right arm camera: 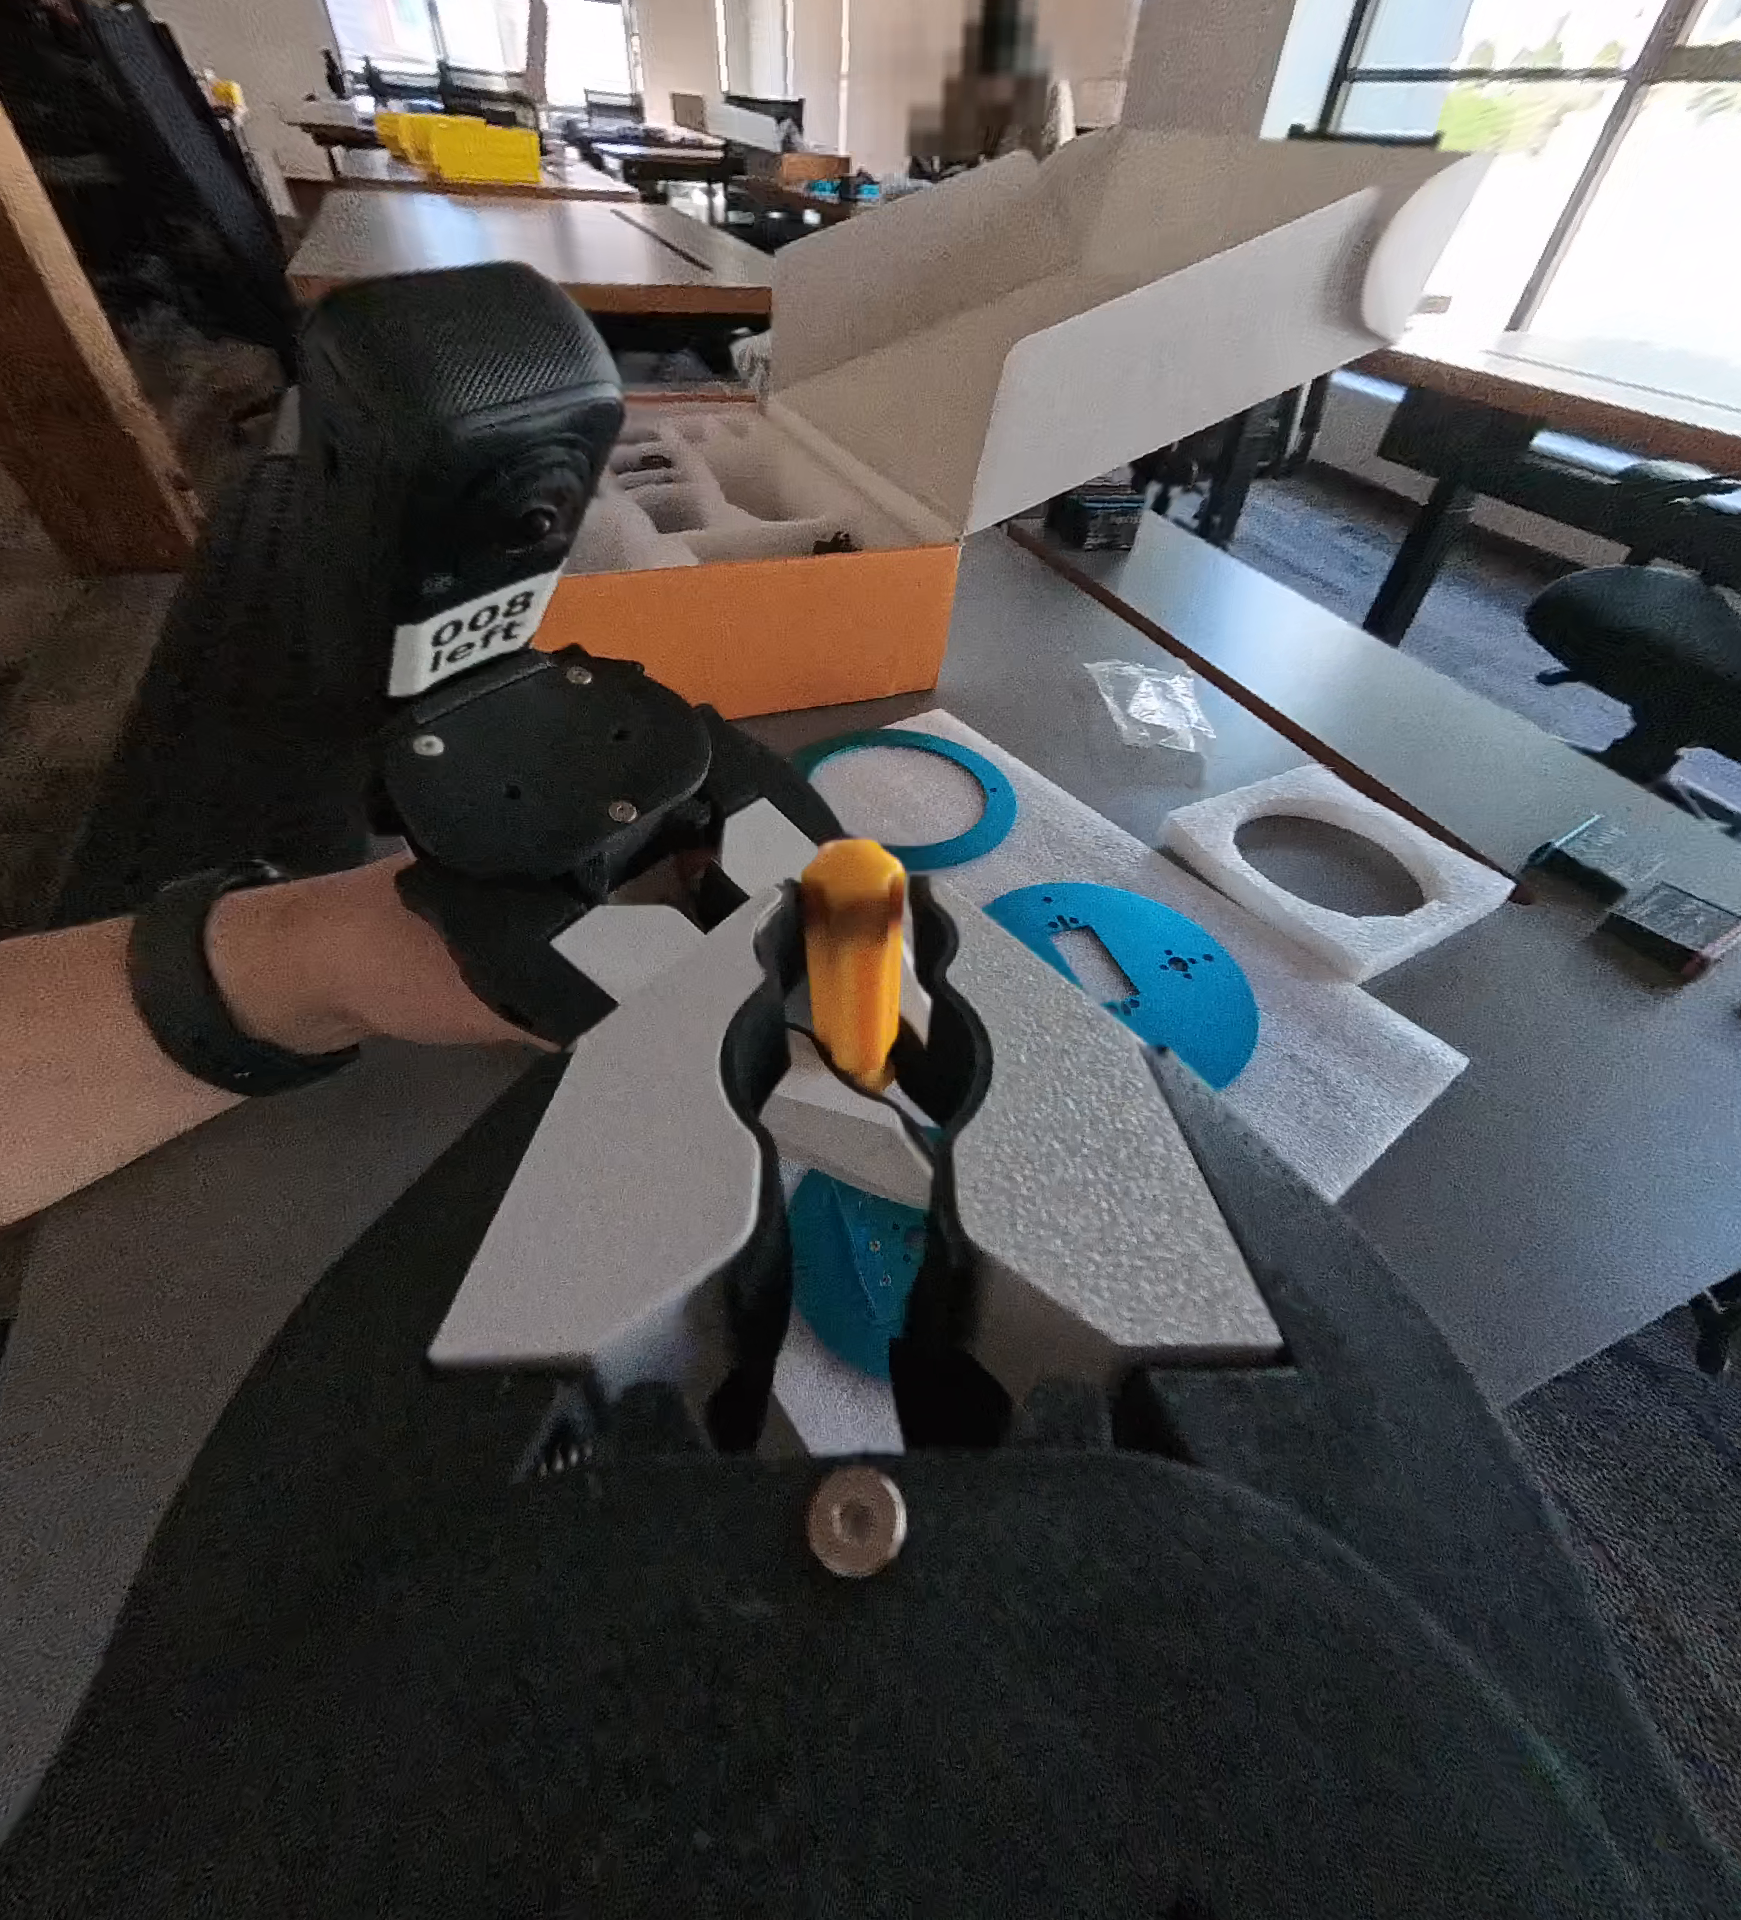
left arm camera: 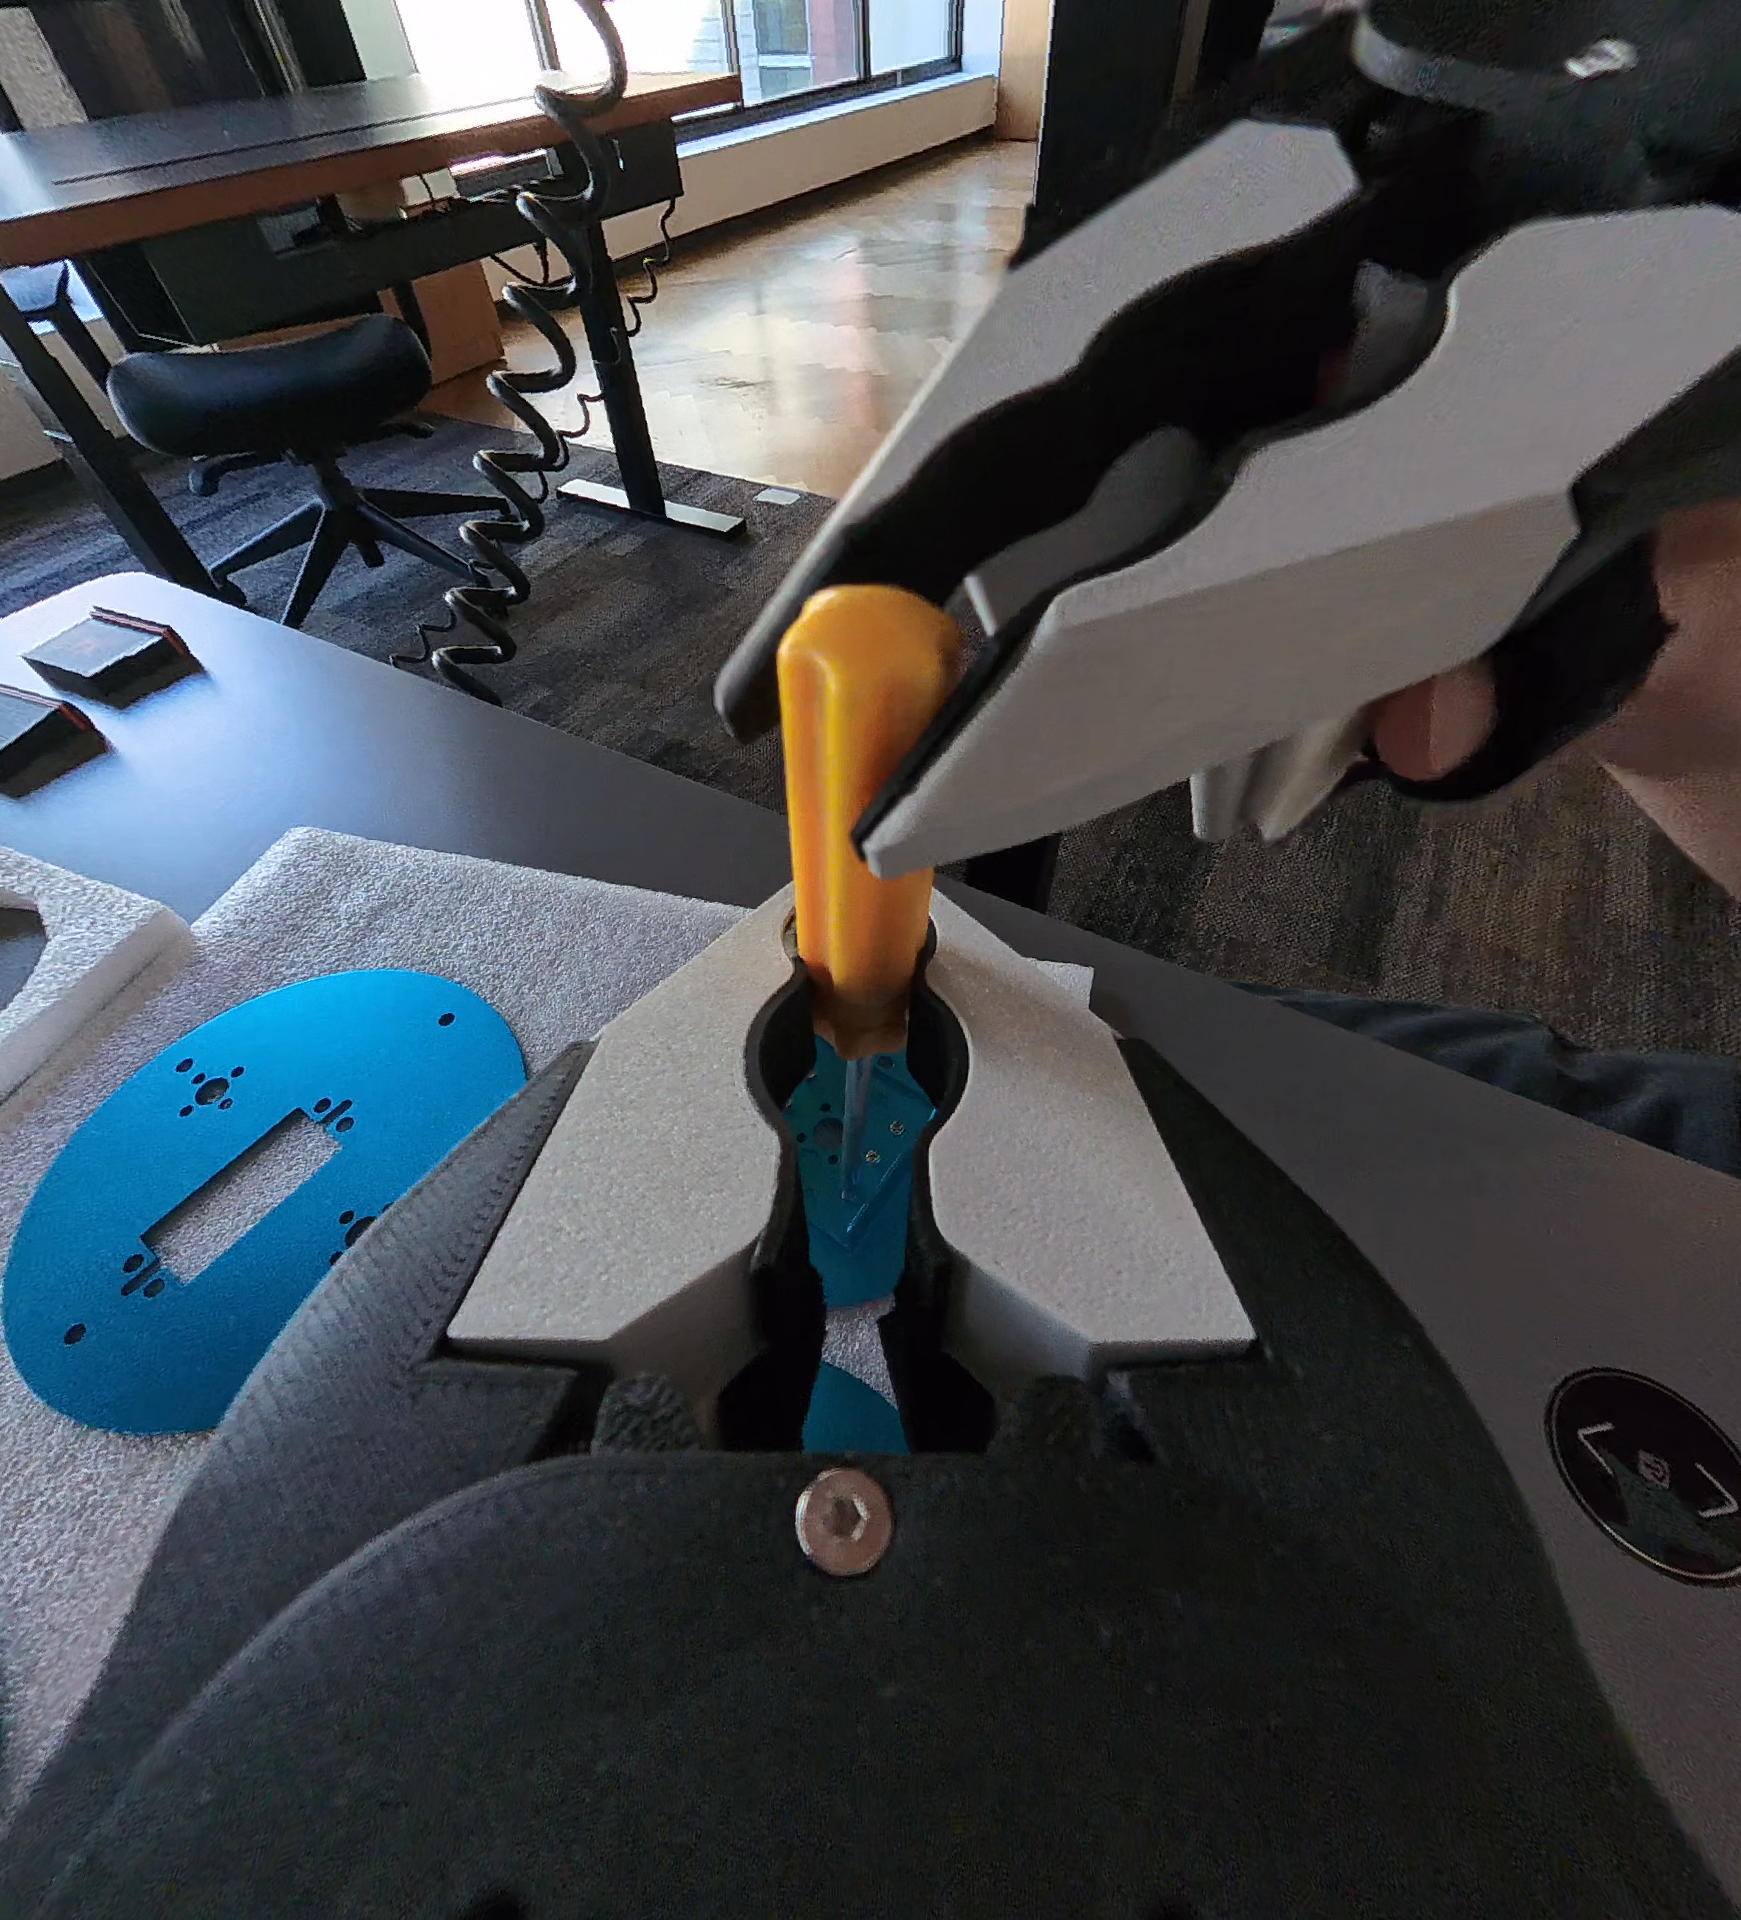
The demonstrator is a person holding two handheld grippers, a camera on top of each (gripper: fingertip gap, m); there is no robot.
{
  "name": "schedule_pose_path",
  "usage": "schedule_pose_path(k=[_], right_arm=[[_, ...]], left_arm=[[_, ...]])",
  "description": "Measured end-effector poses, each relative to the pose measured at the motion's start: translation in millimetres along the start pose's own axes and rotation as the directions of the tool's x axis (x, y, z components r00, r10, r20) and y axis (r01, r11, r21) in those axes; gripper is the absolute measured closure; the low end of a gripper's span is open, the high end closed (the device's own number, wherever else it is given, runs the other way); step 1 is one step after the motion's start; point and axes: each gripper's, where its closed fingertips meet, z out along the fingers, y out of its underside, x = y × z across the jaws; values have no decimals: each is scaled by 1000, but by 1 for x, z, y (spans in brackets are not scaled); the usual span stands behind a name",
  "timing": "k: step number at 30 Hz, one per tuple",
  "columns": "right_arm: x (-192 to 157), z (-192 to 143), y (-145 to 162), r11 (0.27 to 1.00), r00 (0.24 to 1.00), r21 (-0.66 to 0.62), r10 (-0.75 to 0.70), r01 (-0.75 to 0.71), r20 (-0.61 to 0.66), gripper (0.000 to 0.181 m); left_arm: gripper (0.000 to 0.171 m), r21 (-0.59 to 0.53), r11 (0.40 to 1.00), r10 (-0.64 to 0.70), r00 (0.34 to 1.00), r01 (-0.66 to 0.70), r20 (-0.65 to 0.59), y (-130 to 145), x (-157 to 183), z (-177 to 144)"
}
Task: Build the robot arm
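Observation:
An orange-handled screwdriver (left arm camera: 830,665) stands upright, its thin shaft pointing down onto a small blue bracket with holes (left arm camera: 850,1164). My left gripper (left arm camera: 861,956) is shut on the lower end of the handle. My right gripper (left arm camera: 809,784) comes in from the upper right and is shut on the upper handle. In the right wrist view the screwdriver (right arm camera: 850,977) sits between my right gripper's (right arm camera: 850,883) fingers, with the blue bracket (right arm camera: 850,1268) below. The left gripper's fingers (right arm camera: 637,945) cross underneath from the left.
A blue plate with a rectangular cutout (right arm camera: 1136,966) and a blue ring (right arm camera: 907,795) lie on a foam sheet (right arm camera: 1313,1070). An open orange box (right arm camera: 762,623), a foam frame (right arm camera: 1333,873), a plastic bag (right arm camera: 1152,707) and small black blocks (right arm camera: 1676,925) are on the table (left arm camera: 378,748).

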Motion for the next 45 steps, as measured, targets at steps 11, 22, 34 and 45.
schedule_pose_path(k=[11,22,34,45], right_arm=[[5,-4,-5,996,993,68,68,-61,-100,164],[-6,-8,-4,999,967,-19,-38,44,252,166],[-3,-10,-4,999,998,50,11,-15,66,166],[-3,-11,-3,996,984,50,65,-74,166,166]], left_arm=[[161,-15,1000,-4,1000,5,28,0,-4,3],[162,-18,999,30,1000,-30,5,-1,3,0],[159,18,1000,-16,999,17,-41,-3,10,-5],[150,50,999,4,1000,-3,-22,-6,15,10]])
